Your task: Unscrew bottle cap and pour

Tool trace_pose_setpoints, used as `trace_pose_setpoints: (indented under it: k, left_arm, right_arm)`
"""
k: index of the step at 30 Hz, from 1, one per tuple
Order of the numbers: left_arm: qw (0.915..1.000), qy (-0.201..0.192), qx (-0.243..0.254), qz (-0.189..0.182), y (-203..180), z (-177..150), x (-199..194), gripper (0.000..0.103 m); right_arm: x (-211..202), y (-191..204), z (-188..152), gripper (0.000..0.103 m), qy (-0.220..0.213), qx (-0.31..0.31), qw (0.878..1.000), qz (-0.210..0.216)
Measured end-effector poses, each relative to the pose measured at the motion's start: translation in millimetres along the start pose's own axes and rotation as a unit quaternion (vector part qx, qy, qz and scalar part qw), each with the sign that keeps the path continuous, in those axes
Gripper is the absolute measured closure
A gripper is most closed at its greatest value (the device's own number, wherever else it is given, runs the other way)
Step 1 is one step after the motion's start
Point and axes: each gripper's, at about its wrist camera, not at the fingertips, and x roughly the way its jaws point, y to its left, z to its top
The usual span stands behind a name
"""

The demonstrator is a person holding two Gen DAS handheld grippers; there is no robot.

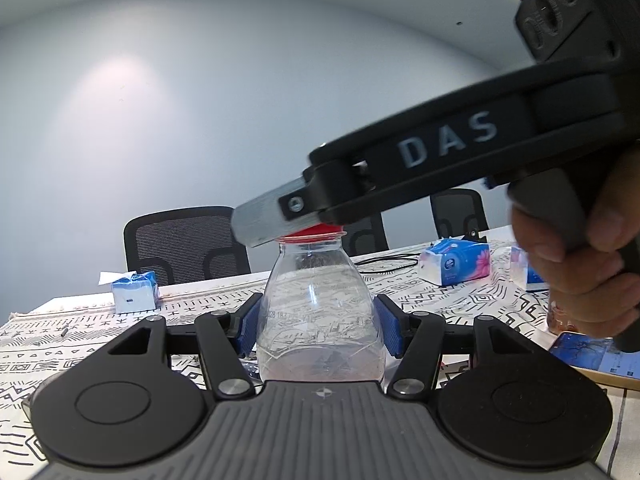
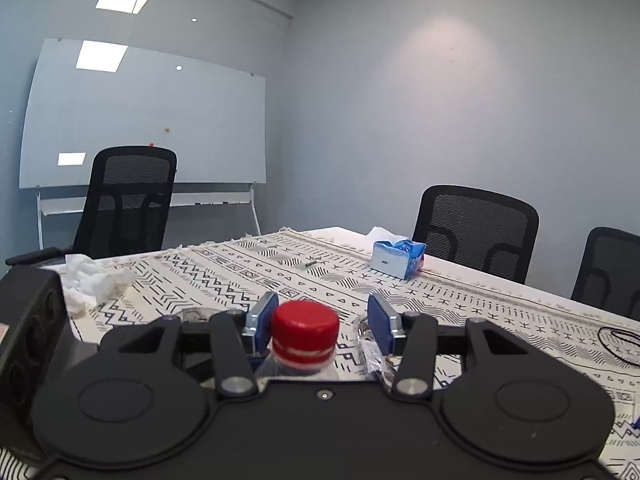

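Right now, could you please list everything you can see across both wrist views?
bottle: one, clear, upright on the table, clamped by the left gripper
cap: one, red, on the bottle
tablecloth: one, white with black patterns, over the table
tissue packs: at least two, blue
crumpled tissue: one, white, far left
chairs: several, black mesh
whiteboard: one, by the wall
left gripper: shut on the bottle
right gripper: open around the cap
hand: holding the right gripper's handle

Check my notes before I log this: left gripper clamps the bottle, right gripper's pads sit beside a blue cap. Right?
Not quite: the cap is red, as the right wrist view shows. The rest stands: the left gripper clamps the bottle, and the right gripper has its pads either side of the cap.
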Motion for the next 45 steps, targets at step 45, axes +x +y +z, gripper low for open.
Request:
trace_pose_setpoints:
  k: [45]
  left_arm:
    - [1.0000, 0.000, 0.002, -0.007, 1, -2, 2, 0.046]
  right_arm:
    - [-23, -41, -10, 0.057, -0.043, 0.011, 0.993, 0.111]
